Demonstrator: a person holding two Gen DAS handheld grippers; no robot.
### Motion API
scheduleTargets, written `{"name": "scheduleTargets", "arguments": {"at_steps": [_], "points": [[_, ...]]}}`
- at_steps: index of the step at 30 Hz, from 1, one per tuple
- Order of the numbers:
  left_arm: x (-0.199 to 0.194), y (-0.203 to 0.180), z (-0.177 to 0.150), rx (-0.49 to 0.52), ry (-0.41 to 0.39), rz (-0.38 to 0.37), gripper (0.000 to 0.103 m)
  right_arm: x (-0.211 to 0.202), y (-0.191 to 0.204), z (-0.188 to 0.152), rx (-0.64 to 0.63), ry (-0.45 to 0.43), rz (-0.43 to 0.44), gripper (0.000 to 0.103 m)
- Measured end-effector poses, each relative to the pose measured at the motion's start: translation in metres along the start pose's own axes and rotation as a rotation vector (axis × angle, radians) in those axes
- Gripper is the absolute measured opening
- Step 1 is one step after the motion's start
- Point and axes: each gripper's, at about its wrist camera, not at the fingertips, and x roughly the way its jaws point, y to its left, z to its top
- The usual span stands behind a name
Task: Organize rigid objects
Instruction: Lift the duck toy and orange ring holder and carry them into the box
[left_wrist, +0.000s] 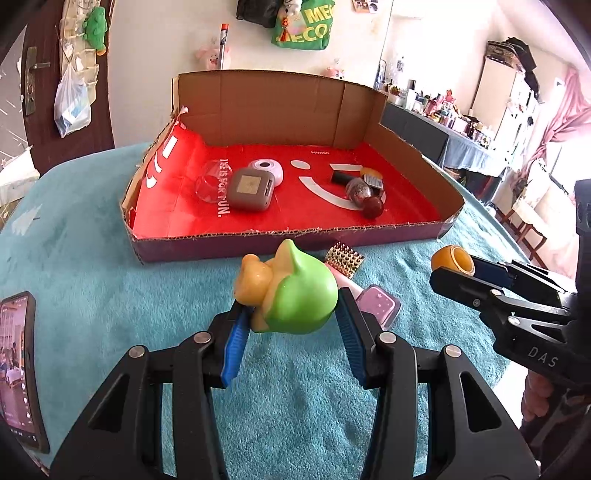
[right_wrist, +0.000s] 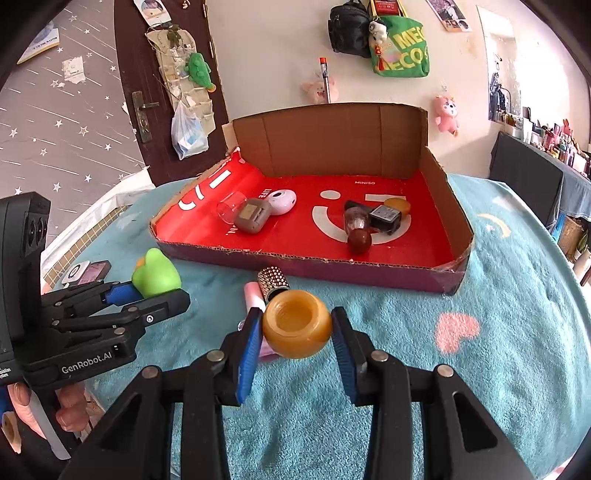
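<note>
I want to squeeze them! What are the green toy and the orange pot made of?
Green toy: probably soft vinyl or rubber; smooth, slightly shiny, moulded rounded shape. Orange pot: looks like waxy, slightly see-through plastic or resin, with ridges inside its mouth. Hardness can't be told by looking.

Phone (left_wrist: 18, 369) cut off by left frame edge; pink tube (right_wrist: 255, 299) and purple case (left_wrist: 380, 306) partly hidden behind held toys; shelf clutter (left_wrist: 450, 114) too small.
</note>
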Motion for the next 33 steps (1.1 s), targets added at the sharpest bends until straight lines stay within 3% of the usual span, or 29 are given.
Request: {"name": "scheduleTargets", "arguments": {"at_steps": [33], "points": [[0.021,0.005,0.047,0.036,-0.024,-0.007,0.043,0.018,-0.012,0.043,-0.035,-0.027,-0.018,0.040]]}}
